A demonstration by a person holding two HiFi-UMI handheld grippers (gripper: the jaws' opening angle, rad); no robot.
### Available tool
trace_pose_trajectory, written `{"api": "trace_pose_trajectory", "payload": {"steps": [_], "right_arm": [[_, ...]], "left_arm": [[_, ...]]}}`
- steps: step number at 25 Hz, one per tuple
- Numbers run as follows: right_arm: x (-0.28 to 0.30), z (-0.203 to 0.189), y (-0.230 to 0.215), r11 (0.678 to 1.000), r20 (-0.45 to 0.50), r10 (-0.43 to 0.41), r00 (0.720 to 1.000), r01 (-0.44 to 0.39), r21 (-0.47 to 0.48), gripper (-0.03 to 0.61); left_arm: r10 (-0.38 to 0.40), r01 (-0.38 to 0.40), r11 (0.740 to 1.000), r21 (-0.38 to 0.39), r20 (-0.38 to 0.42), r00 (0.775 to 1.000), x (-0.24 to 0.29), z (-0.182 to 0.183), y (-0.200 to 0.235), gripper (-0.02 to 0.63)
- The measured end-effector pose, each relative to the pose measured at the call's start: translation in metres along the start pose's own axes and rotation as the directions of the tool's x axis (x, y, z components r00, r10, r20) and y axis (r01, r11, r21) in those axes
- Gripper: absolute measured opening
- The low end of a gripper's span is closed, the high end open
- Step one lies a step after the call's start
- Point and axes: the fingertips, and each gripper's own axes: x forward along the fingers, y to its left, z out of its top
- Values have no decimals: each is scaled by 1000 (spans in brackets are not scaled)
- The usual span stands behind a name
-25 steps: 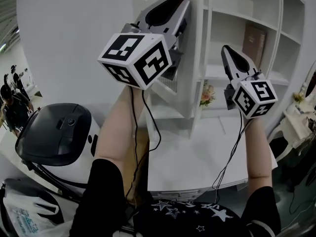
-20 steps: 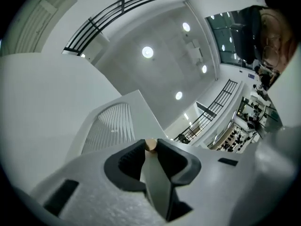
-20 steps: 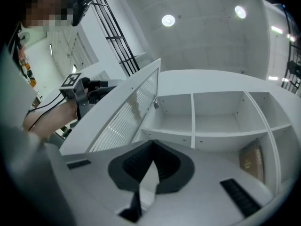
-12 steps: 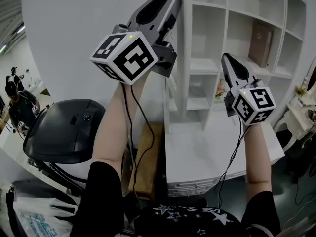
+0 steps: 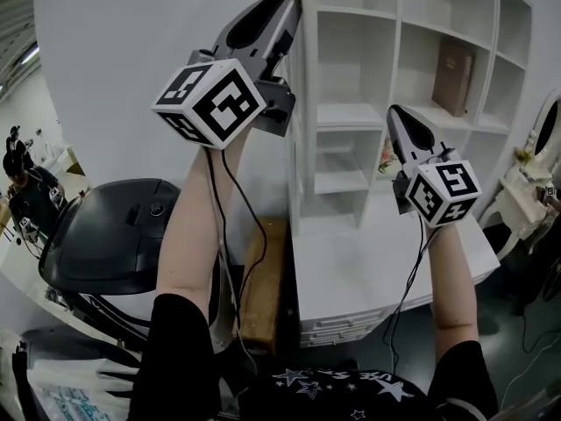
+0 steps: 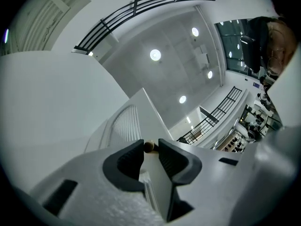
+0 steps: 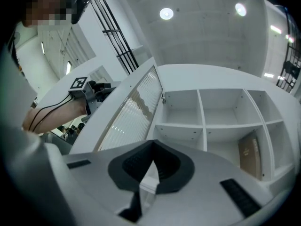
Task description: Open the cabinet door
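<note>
1. Cabinet door (image 7: 129, 114): white frame with a ribbed glass panel, swung wide open. It stands out from the left side of the cabinet (image 5: 351, 117). In the head view it shows almost edge-on, just right of the left gripper.
2. Left gripper (image 5: 287, 5): raised and angled upward at the door's free edge. The jaws are narrowly parted, with a small brown knob (image 6: 149, 146) caught between the tips. The pads look clamped on it, though contact on the left pad is hard to confirm.
3. Right gripper (image 5: 396, 114): held up in front of the open shelves, well apart from the door. The jaw tips meet, clenched with nothing between them.
4. Cabinet interior: white open compartments. A brown book (image 5: 453, 75) leans in an upper right one, and small flowers (image 5: 386, 156) sit on a lower shelf, partly hidden behind the right gripper.
5. White desk top (image 5: 368, 270) lies below the shelves, with drawers at its front edge.
6. Left of the person's arm sits a rounded machine with a black lid (image 5: 114, 226).
7. Marker cubes: one on the left gripper (image 5: 210, 103), one on the right (image 5: 445, 193), with cables trailing down both forearms.
</note>
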Motion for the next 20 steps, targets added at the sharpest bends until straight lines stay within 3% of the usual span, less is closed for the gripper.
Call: {"api": "trace_pose_trajectory", "payload": {"steps": [5,10,13,20], "right_arm": [[-10,0,8,999,-29,16,999,-17,-41,6],[-14,3,19,998,-4,56,998,-56,-33,5],[-15,-2,29,996,5,85,996,-85,-10,6],[-37,-10,46,991,-13,132,991,-131,37,6]], "left_arm": [[43,-44,999,23,23,999,-3,2,1,104],[82,-83,991,101,14,997,-17,1,3,95],[103,-103,989,102,4,995,-28,1,8,149],[184,-179,979,100,-41,982,-63,-5,-1,175]]}}
